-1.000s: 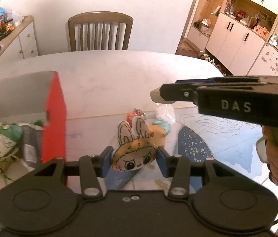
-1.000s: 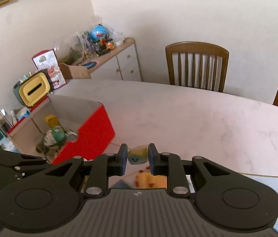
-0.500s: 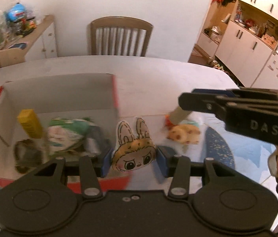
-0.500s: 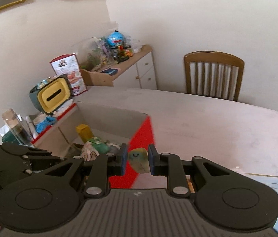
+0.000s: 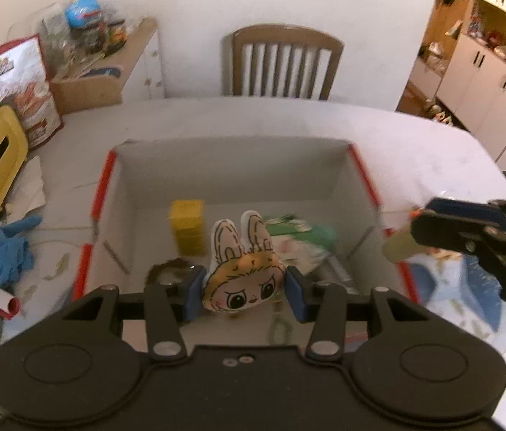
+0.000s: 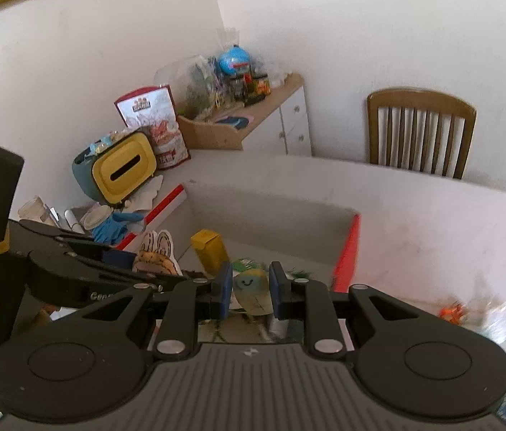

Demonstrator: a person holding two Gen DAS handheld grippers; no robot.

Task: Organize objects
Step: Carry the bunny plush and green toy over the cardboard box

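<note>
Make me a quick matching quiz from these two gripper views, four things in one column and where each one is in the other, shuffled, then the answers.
Things:
1. bunny-eared doll
2. smiley-face toy
3. yellow carton
4. blue gloves

Places:
A. standing inside the red box
B. lying on the table, left of the box
C. clamped in the right gripper
D. clamped in the left gripper

Pairs: 1-D, 2-C, 3-A, 4-B

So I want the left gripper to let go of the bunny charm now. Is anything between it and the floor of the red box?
Nothing visible blocks it. The left gripper holds the bunny charm over the open red box. The box has no lid; a yellow carton and a green packet already lie inside, so it may land against them.
</note>
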